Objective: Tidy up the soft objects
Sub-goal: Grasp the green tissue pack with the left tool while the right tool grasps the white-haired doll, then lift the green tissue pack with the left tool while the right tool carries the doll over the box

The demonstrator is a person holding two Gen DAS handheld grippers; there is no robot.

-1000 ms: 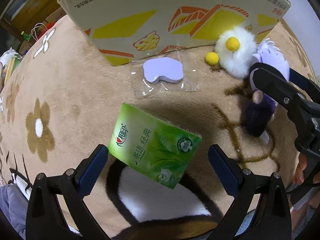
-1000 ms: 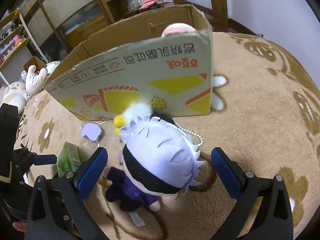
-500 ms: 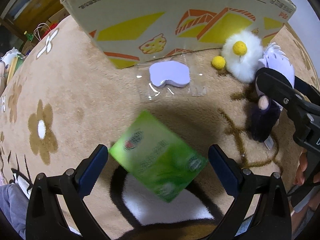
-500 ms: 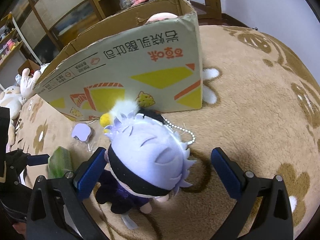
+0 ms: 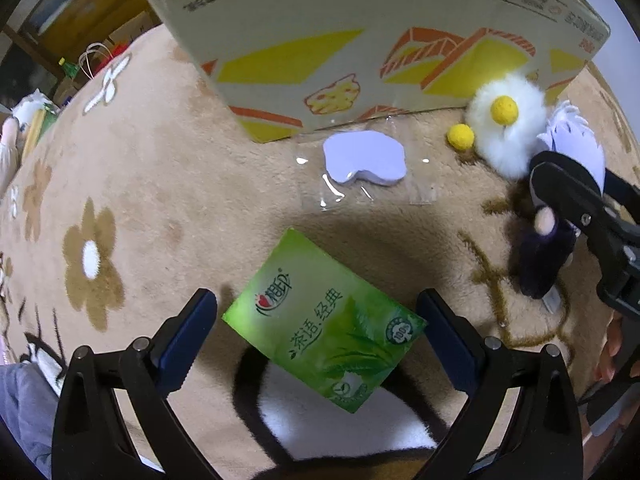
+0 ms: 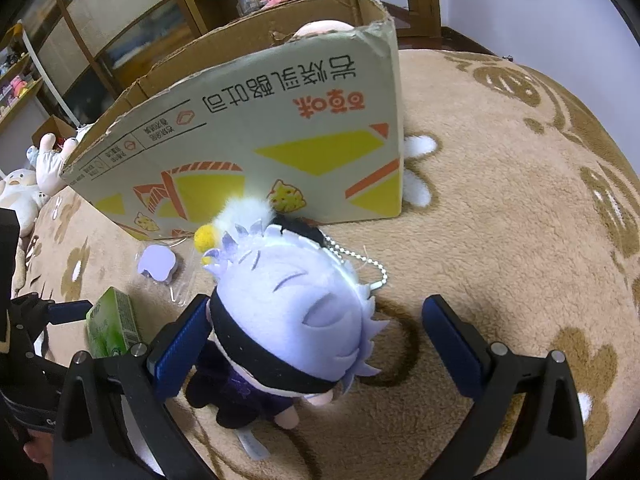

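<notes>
The left gripper [image 5: 318,332] points straight down over the green tissue pack [image 5: 324,324], which lies flat on the rug [image 5: 168,184], skewed across the gap between the blue pads. The jaws are closing but stand wide, and neither pad presses the pack yet, though its corners come close to both. To take it well, I would roll the wrist so the pads meet the pack's two long sides squarely, not its corners, then come low enough to catch its sides and not just skim its top; the pack is soft and should give a little, so a firm but not crushing squeeze will likely do. The right gripper [image 6: 316,344] tilts steeply down toward the plush doll [image 6: 288,320], which lies on the rug near the front of the box [image 6: 248,136]. Its jaws are spread: the left pad sits right against the doll's head, where I cannot tell if it touches, while the right pad stands clear. The doll's head is bulky, so closing across the dark band [image 6: 256,354] would probably hold better than pinching its hair. A fluffy white flower [image 5: 506,124] and a bagged lilac piece [image 5: 364,158] wait by the box.
</notes>
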